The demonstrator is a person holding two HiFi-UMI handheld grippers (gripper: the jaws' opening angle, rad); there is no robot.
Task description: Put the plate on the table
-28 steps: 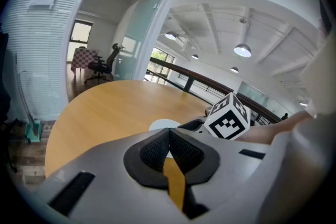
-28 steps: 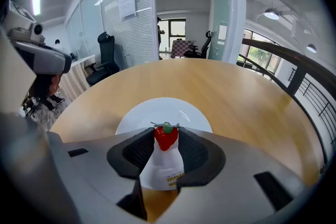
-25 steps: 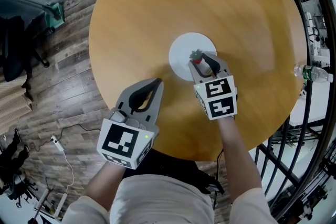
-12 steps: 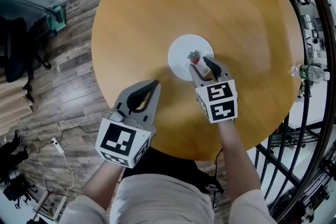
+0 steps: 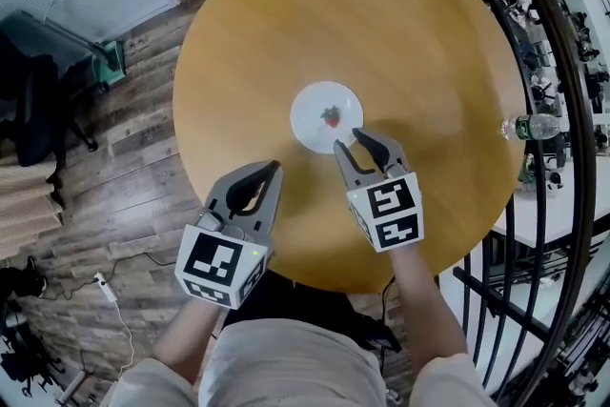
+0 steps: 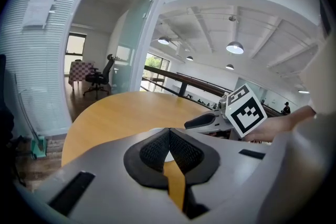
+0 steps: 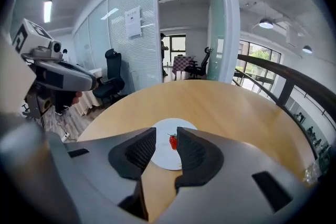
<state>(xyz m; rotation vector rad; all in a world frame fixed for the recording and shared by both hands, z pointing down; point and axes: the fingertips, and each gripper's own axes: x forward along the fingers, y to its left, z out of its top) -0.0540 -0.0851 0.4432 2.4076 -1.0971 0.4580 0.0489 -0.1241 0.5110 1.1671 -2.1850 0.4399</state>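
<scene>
A white plate (image 5: 307, 110) lies flat near the middle of the round wooden table (image 5: 429, 43), with a red strawberry (image 5: 331, 117) on it. My right gripper (image 5: 349, 140) hovers just short of the plate's near edge. Its jaws are closing, with nothing between them. In the right gripper view the plate (image 7: 169, 126) and the strawberry (image 7: 172, 141) show through the gap between the jaws of that gripper (image 7: 166, 134). My left gripper (image 5: 274, 165) is shut and empty, held above the table's near left edge. The left gripper (image 6: 169, 129) view shows only a sliver of the plate (image 6: 156, 129).
A water bottle (image 5: 534, 125) lies at the table's right edge, beside a dark railing (image 5: 562, 205). A wooden floor with cables and a dark chair (image 5: 29, 100) lies to the left. The table's near edge (image 5: 315, 276) is just in front of the person.
My right gripper has drawn back from the strawberry towards the person, leaving it on the plate. The left gripper has kept its place.
</scene>
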